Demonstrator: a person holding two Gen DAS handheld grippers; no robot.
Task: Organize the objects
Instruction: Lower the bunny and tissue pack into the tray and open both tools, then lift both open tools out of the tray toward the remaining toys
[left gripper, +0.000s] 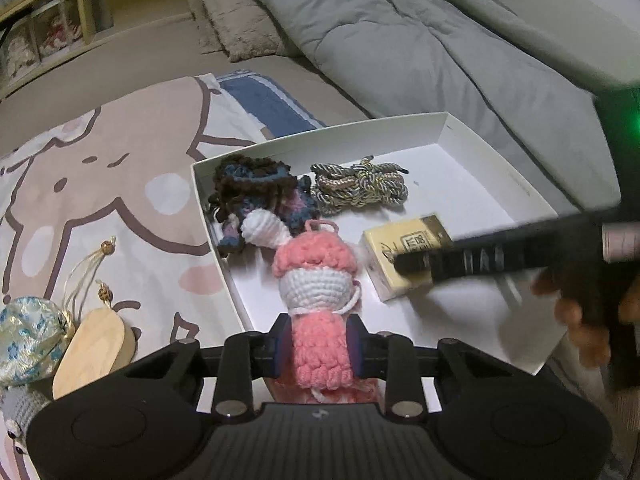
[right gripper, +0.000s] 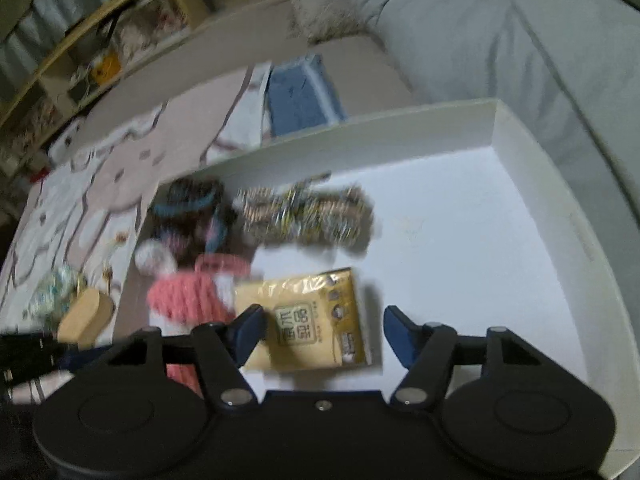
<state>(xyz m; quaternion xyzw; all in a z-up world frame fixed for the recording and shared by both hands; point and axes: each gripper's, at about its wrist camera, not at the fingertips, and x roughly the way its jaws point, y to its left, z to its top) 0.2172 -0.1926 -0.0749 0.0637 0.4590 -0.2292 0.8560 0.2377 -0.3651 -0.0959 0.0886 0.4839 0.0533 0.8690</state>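
A pink and white crochet doll (left gripper: 316,276) hangs over the near left part of a white shallow box (left gripper: 320,132), and my left gripper (left gripper: 320,344) is shut on its lower pink body. The box also holds a dark blue-brown crochet piece (left gripper: 256,188), a coil of gold-grey cord (left gripper: 360,184) and a yellow packet (left gripper: 400,240). My right gripper (right gripper: 322,332) hovers open over the yellow packet (right gripper: 312,320); its right pad stands clear of the packet's edge. In the blurred right wrist view the doll (right gripper: 188,292) sits left of the packet.
The box lies on a bed with a cartoon-print blanket (left gripper: 100,184). Left of the box are a brocade pouch (left gripper: 28,344), a wooden tag (left gripper: 96,348) and a grey crochet toy (left gripper: 20,412). A grey duvet (left gripper: 400,40) lies behind, and a wooden shelf (left gripper: 48,32) at far left.
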